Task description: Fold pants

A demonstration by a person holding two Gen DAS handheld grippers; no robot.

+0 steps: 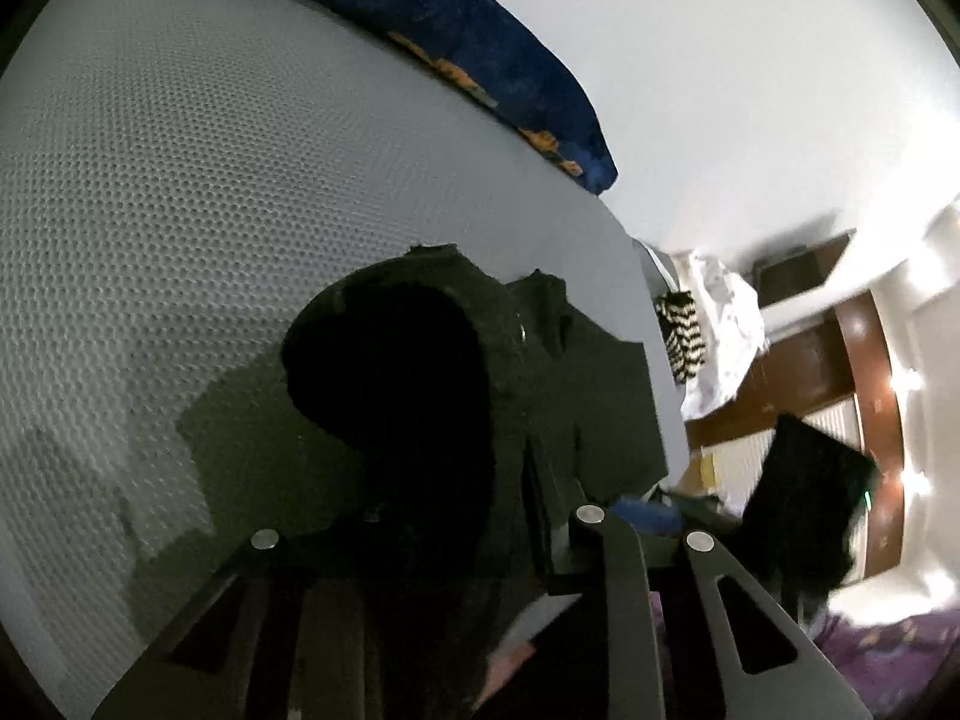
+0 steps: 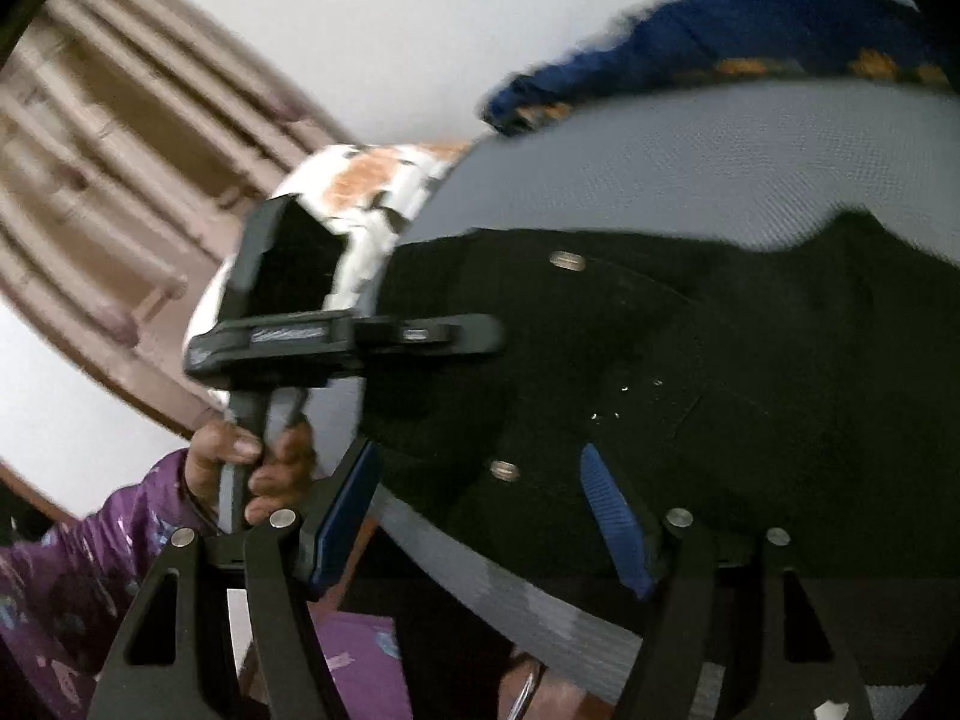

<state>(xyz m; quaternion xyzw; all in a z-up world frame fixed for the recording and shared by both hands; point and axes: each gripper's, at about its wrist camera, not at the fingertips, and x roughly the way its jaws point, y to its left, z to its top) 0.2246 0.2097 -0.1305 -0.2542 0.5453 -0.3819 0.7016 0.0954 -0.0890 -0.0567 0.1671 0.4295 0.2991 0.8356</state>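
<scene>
My right claw hangs with its blue-padded fingers spread wide above the black pants, which lie on the grey mattress at its near edge. My left claw is closed on a fold of the pants near the mattress edge, my left hand holding its handle.

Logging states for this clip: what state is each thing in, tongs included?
Pants: lying on the grey mattress, waist end bunched up.
Right tongs: open, pads astride the pants' near edge.
Left tongs: fabric bunched in front; open or shut unclear.
Blue blanket: heaped along the mattress's far edge.
</scene>
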